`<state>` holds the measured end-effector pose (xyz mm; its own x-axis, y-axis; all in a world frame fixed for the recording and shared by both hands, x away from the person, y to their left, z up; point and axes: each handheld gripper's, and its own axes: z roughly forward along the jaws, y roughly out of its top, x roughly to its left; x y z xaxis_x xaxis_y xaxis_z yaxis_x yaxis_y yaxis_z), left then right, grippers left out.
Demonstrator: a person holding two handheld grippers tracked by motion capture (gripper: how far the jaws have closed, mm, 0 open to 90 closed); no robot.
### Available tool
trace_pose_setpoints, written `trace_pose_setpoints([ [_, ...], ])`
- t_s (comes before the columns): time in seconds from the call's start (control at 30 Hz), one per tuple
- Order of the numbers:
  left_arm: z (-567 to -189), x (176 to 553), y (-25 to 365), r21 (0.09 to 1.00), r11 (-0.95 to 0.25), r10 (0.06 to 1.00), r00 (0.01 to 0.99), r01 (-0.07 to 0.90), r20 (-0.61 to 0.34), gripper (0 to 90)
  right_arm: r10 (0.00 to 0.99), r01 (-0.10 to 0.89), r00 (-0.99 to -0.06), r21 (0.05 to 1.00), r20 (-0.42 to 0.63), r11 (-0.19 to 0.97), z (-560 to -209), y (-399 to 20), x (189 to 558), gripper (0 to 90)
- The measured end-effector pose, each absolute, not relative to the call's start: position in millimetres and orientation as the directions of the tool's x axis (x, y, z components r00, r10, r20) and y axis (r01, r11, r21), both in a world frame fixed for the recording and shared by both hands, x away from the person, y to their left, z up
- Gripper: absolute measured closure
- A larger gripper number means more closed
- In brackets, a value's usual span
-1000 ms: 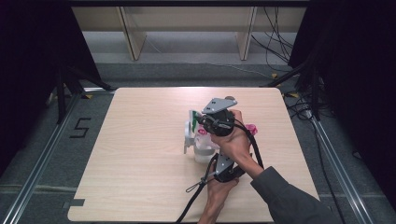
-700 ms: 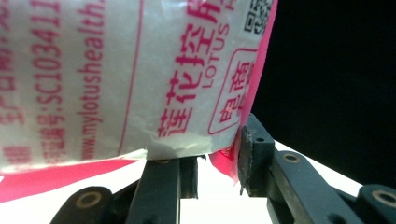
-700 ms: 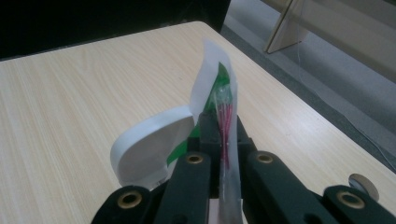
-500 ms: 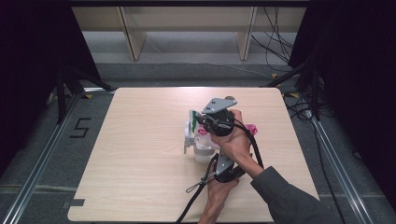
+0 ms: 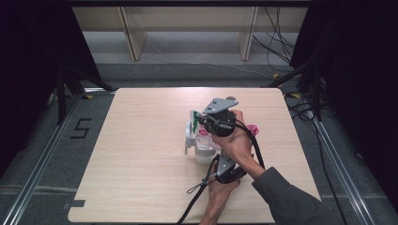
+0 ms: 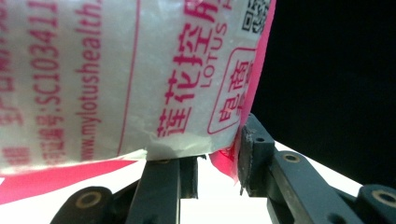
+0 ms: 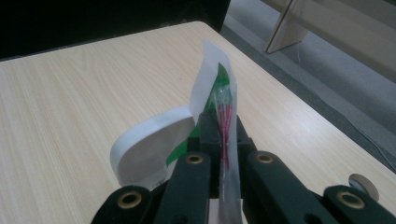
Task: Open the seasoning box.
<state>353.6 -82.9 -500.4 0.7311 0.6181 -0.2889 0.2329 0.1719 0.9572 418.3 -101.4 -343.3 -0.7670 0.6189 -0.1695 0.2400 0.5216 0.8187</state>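
On the pale wooden surface (image 5: pixel 141 187), right of centre, stands a white container (image 5: pixel 205 152) with pink print. Its wall is clenched between the left tongs (image 6: pixel 217 163), low near its base. Above it, the right tongs (image 7: pixel 223 140) are clamped on a thin clear packet (image 7: pixel 223 105) with green and pink inside.

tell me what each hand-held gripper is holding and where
The left hand-held gripper clamps the white, pink-printed container at its lower edge. The right hand-held gripper pinches a thin clear packet by its bottom edge.
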Motion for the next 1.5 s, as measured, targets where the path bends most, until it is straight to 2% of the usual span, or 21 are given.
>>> trace_pose_setpoints([
  [0.67,-500.7,353.5,-82.7,0.958,0.171,0.619,0.731,0.232,-0.287,71.5,0.609,0.221,-0.769,0.814,-0.193,0.537,-345.6,-99.5,419.7,89.6],
  [0.93,-499.8,353.0,-82.3,0.959,0.168,0.62,0.732,0.227,-0.282,71.5,0.623,0.237,-0.764,0.825,-0.168,0.513,-343.6,-100.3,420.0,89.6],
  [1.07,-501.6,354.3,-83.5,0.956,0.186,0.621,0.726,0.229,-0.295,71.5,0.608,0.219,-0.768,0.811,-0.2,0.543,-347.5,-97.3,421.4,89.6],
  [1.23,-500.5,354.4,-82.0,0.961,0.171,0.627,0.728,0.22,-0.278,71.5,0.622,0.244,-0.767,0.826,-0.157,0.509,-344.3,-99.3,420.6,89.7],
  [1.27,-500.5,353.8,-82.1,0.96,0.166,0.626,0.729,0.225,-0.279,71.5,0.619,0.22,-0.764,0.827,-0.183,0.517,-344.2,-99.9,421.5,89.6],
  [1.5,-500.3,353.5,-82.3,0.96,0.165,0.627,0.728,0.225,-0.278,71.5,0.623,0.237,-0.764,0.825,-0.168,0.514,-343.7,-100.0,420.3,89.6],
])
